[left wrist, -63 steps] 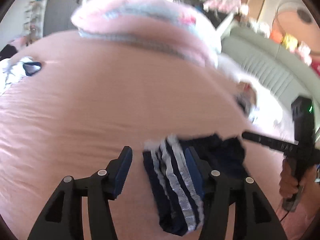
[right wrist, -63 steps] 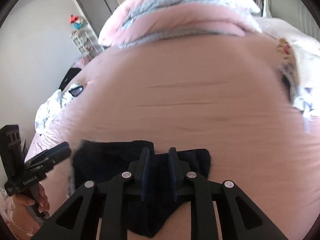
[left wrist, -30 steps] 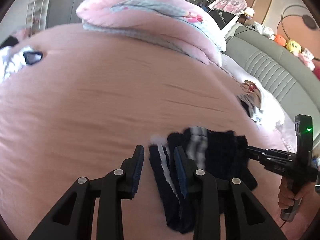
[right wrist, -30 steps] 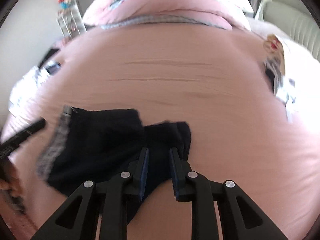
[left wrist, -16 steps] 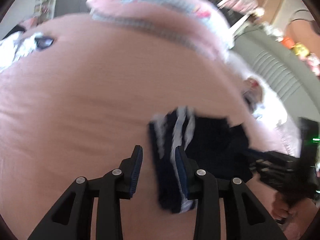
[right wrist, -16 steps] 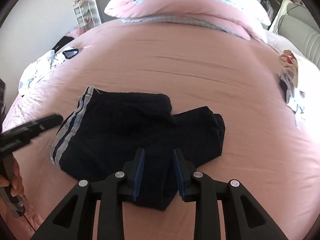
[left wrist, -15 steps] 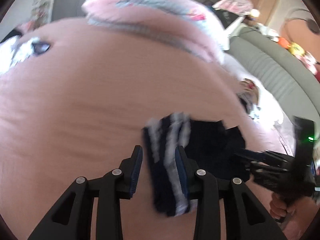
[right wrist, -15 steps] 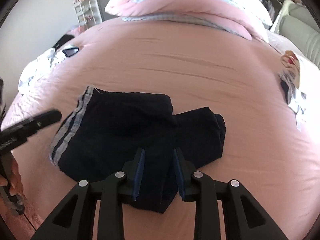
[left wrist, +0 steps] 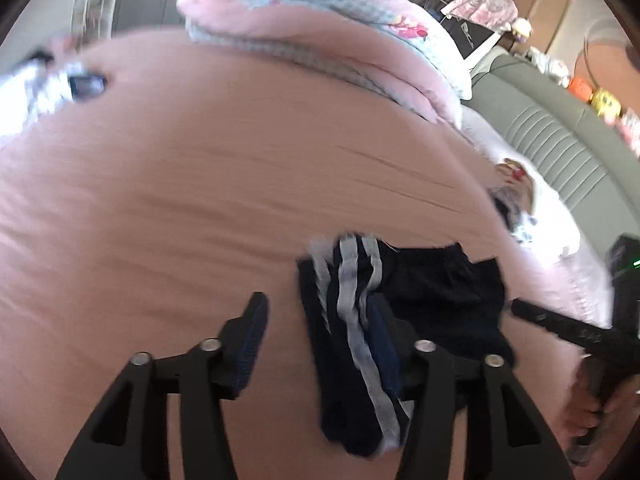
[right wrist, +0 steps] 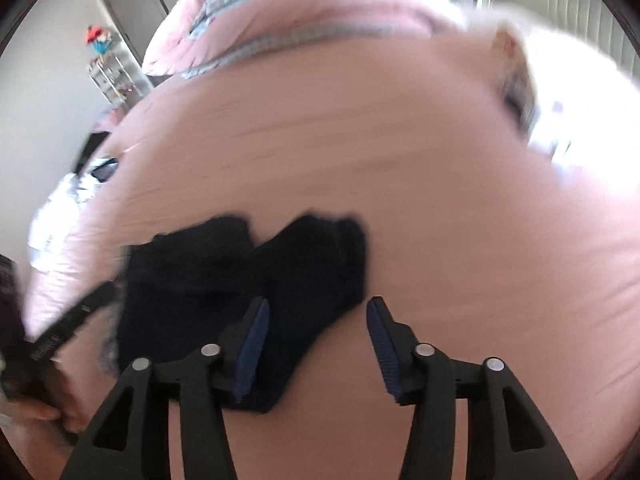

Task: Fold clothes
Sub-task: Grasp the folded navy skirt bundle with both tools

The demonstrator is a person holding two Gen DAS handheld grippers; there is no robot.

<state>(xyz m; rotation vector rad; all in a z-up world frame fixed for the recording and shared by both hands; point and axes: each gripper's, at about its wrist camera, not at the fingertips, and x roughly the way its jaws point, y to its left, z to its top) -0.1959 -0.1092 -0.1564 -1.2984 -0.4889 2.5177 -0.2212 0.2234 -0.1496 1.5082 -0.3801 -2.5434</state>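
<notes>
- The left gripper (left wrist: 320, 328) points steeply downward, its two black fingers spread apart; the jaws have just been opening.
- Its left finger (left wrist: 250, 336) stands clear, with bare sheet beside its blue pad; the right finger is partly hidden behind dark striped cloth that lies between the jaws, and neither pad presses on it.
- The right gripper (right wrist: 318, 340) also tilts steeply down, and its jaws have just been opening too.
- Its left pad (right wrist: 252, 348) sits over the edge of dark cloth; the right pad (right wrist: 382, 344) stands apart over bare sheet.
- In the left wrist view, a hand (left wrist: 600, 408) grips the right tool's handle.
</notes>
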